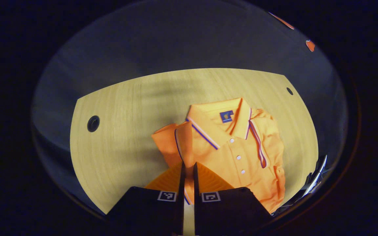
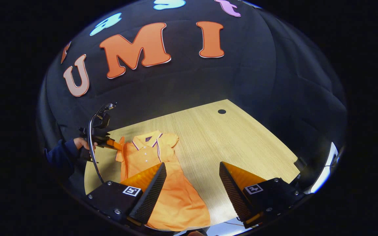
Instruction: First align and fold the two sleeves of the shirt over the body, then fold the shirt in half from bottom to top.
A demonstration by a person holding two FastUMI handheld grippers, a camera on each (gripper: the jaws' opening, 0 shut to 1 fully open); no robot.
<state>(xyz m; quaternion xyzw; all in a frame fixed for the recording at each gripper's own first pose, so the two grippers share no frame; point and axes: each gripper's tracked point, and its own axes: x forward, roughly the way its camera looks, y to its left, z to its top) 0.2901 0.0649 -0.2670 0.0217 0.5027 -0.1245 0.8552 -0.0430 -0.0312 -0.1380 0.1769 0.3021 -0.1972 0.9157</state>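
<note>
**Left hand-held gripper pinches a sleeve; right hangs open over the hem**

Left hand-held gripper (image 1: 188, 170) has its two fingers drawn almost together, with the striped edge of the shirt's sleeve (image 1: 176, 141) caught between them, so it grips that sleeve. The sleeve is lifted and folded in toward the collar, standing up as a flap beside the placket. In the right gripper view, the same tool (image 2: 105, 139) sits at the shirt's shoulder, held by a hand (image 2: 80, 144) in a dark sleeve.

The shirt (image 2: 162, 177) is an orange polo with a collar trimmed in white and purple stripes, a buttoned placket and a small dark label inside the neck. It lies face up on the pale wooden desk (image 2: 228, 137), collar away from the right tool and hem toward it. Its other sleeve lies spread flat beside the collar.

Right hand-held gripper (image 2: 192, 178) is spread wide, holding nothing, poised above the shirt's lower part; one finger overlaps the fabric, the other sits over bare desk beside the shirt.
</note>
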